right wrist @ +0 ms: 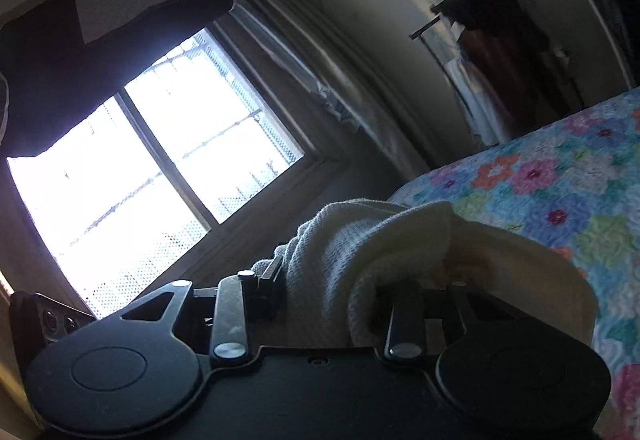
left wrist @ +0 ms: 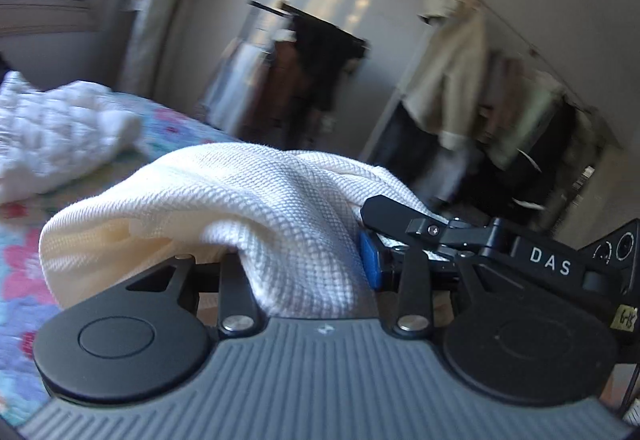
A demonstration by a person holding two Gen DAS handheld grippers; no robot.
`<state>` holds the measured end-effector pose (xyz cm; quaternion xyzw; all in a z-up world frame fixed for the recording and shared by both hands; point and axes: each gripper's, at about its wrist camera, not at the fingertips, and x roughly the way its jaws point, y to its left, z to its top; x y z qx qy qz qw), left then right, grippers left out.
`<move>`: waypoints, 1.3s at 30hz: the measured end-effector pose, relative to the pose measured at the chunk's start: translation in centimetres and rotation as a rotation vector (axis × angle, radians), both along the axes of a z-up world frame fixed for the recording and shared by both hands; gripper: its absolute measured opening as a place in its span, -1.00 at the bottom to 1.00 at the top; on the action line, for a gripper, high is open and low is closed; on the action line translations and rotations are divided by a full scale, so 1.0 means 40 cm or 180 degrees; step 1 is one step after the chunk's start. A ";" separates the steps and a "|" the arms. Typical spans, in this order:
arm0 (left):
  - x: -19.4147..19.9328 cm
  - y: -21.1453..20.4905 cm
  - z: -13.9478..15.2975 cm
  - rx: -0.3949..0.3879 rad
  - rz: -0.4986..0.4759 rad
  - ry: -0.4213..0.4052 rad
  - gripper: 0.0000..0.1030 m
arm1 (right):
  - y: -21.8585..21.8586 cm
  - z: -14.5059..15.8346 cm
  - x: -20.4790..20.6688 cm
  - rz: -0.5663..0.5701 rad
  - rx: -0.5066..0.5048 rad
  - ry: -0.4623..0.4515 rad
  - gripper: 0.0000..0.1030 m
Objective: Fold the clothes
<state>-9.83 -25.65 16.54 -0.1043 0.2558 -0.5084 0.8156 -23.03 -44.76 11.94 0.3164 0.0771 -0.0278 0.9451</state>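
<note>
A cream waffle-knit garment (left wrist: 224,199) is bunched over my left gripper (left wrist: 320,260) and hides most of its fingers; only the right finger (left wrist: 400,215) with its blue pad shows, pressed against the cloth. The left gripper is shut on the garment and holds it above the bed. In the right wrist view the same cream garment (right wrist: 360,252) drapes over my right gripper (right wrist: 332,296), which is shut on it; its fingers are buried in the cloth.
A floral quilt covers the bed (left wrist: 24,268), also in the right wrist view (right wrist: 560,191). A white crumpled garment (left wrist: 60,135) lies on the bed at the left. Clothes racks (left wrist: 472,87) stand by the wall. A bright window (right wrist: 152,167) is beside the bed.
</note>
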 end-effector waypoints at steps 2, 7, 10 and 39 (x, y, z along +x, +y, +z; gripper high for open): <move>-0.023 -0.048 -0.010 -0.0009 -0.0120 0.0007 -0.31 | -0.027 0.005 -0.053 -0.0169 -0.0079 0.0016 -0.21; -0.080 -0.167 -0.034 -0.0031 -0.0420 0.0025 -0.30 | -0.078 0.094 -0.146 -0.0698 -0.0869 -0.0050 -0.23; -0.114 -0.238 -0.049 -0.0044 -0.0599 0.0036 -0.30 | -0.106 0.134 -0.200 -0.0853 -0.1244 -0.0258 -0.24; -0.244 -0.335 -0.574 0.1271 -0.0978 -0.0008 -0.26 | -0.209 -0.430 -0.391 -0.1360 -0.0336 0.1447 -0.56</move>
